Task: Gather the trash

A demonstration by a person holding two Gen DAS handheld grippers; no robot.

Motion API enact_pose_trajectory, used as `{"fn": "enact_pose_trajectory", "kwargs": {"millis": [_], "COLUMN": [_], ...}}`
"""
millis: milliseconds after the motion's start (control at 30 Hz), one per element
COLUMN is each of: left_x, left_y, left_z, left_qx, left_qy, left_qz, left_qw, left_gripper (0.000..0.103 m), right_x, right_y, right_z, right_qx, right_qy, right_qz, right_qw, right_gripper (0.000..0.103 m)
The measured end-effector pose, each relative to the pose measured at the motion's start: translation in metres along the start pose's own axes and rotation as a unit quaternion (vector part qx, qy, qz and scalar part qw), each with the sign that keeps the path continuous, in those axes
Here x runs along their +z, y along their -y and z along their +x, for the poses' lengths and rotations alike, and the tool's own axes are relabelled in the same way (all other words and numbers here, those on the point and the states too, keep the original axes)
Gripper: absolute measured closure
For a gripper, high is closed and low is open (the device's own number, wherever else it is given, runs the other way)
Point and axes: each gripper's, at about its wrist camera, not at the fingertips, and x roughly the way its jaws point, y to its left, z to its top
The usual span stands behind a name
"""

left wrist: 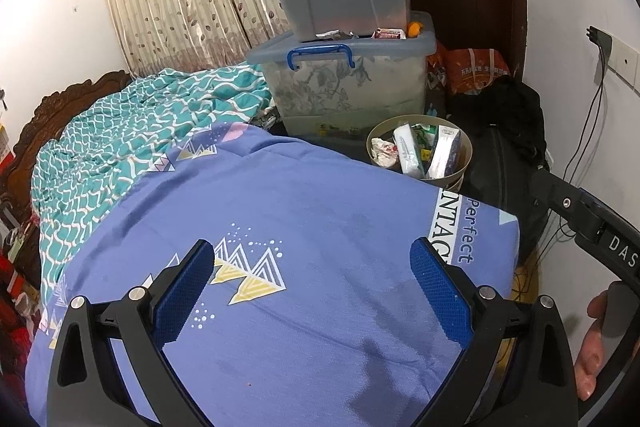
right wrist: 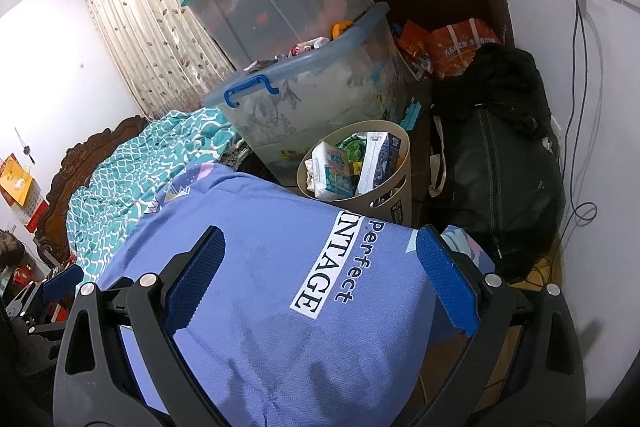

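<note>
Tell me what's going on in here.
A person is collecting trash with a handheld claw in each hand. Both the left claw and the right claw are open and hold nothing, hanging over the blue bedspread. Beyond the bed's edge stands a beige bin already stuffed with wrappers and cartons. More scraps lie on the lid of the lower storage box.

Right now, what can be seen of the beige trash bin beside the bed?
The beige trash bin is round, plastic-looking, with cut-out slots low in its wall. It stands upright on the floor just past the blue bedcover's corner, before the stacked storage boxes and beside a black bag. Cartons, wrappers and crumpled paper fill it.
</note>
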Motion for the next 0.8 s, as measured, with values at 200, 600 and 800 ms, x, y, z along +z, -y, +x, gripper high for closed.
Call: {"fn": "enact_pose_trajectory", "kwargs": {"millis": [200,600,800], "left_x": [0.0000,-0.0001,0.0011], "left_y": [0.0008,-0.0011,-0.0062], "left_z": [0.0005,0.0025,0.0020], "left_qx": [0.000,-0.001,-0.010], "left_qy": [-0.002,-0.004,-0.001], "left_qz": [-0.001,-0.001,-0.011], "left_qw": [1.0000,1.0000,0.9999], "left_gripper": [0.009,0.009,0.009], "right_x": [-0.0006,-0.0002,0.0002], "right_y": [-0.0009,-0.0045,-0.0079], "right_z": [0.0001,-0.0014,-0.0046], "right_qx": [0.000,0.001,0.002], "right_qy": [0.002,0.006,0.019], "right_qz": [0.000,-0.006,-0.011], "right_qw": [1.000,1.000,1.000], "right_gripper": [0.007,0.007,0.007]}}
